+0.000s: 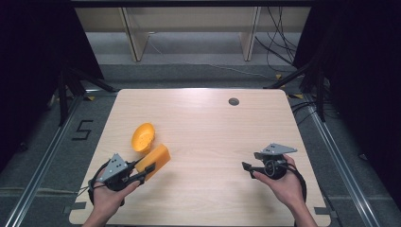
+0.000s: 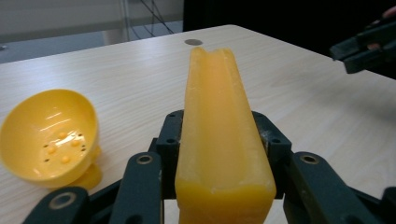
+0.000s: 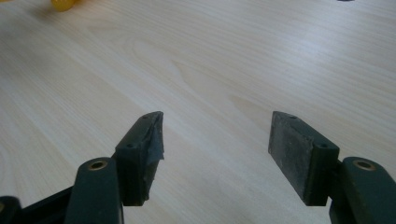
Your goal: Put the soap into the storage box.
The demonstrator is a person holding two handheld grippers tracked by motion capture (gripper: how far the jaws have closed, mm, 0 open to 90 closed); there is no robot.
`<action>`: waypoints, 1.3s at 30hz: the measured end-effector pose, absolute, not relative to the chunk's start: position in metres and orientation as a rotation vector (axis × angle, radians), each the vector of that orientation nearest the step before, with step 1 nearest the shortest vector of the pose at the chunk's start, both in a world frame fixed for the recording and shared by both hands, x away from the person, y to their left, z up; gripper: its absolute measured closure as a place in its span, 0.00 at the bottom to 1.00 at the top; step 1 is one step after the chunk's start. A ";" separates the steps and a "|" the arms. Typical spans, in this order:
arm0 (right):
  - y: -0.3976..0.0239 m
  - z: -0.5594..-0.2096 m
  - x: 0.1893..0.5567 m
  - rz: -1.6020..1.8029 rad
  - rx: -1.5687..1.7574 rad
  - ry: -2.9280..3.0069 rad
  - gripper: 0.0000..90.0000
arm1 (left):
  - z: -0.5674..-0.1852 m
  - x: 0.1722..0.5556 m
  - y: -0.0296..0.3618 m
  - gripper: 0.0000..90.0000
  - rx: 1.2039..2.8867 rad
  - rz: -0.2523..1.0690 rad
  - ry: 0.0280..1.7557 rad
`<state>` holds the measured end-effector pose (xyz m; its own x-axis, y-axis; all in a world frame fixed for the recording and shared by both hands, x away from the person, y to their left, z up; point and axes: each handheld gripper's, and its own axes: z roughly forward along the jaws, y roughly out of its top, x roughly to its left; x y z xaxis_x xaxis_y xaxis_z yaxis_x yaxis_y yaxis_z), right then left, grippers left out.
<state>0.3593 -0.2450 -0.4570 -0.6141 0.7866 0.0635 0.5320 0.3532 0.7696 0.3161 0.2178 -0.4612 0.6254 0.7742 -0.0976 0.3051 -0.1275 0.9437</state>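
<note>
Table (image 1: 203,123) of pale wood amid dark curtains; left gripper (image 1: 142,174) jaws clamping yellow block (image 1: 156,160), right gripper (image 1: 249,170) jaws wide.

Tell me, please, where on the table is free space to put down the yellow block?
The wide middle of the table, between the left gripper and the right gripper, is bare. The far half up to the grommet is bare too. It is crowded only at the near left, where the yellow block is held close beside the yellow bowl.
</note>
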 end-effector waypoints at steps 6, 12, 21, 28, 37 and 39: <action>-0.244 -0.456 0.358 1.132 1.191 2.281 0.40 | -0.456 0.321 0.221 0.67 1.669 0.553 0.939; -0.245 -0.458 0.358 1.122 1.186 2.278 0.40 | -0.452 0.327 0.226 0.67 1.618 0.602 1.006; -0.244 -0.458 0.359 1.112 1.186 2.303 0.40 | -0.448 0.339 0.233 0.68 1.574 0.718 1.111; -0.243 -0.458 0.359 1.096 1.177 2.299 0.39 | -0.450 0.355 0.230 0.68 1.535 0.774 1.206; -0.242 -0.459 0.358 1.089 1.189 2.300 0.39 | -0.453 0.380 0.226 0.67 1.485 0.841 1.306; -0.242 -0.459 0.359 1.093 1.187 2.317 0.39 | -0.455 0.385 0.224 0.67 1.476 0.853 1.314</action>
<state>0.3591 -0.2420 -0.4594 -0.6053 0.7937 0.0607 0.5514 0.3632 0.7510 0.3851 0.2242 -0.4545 0.1794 0.9797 -0.0892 0.3173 0.0282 0.9479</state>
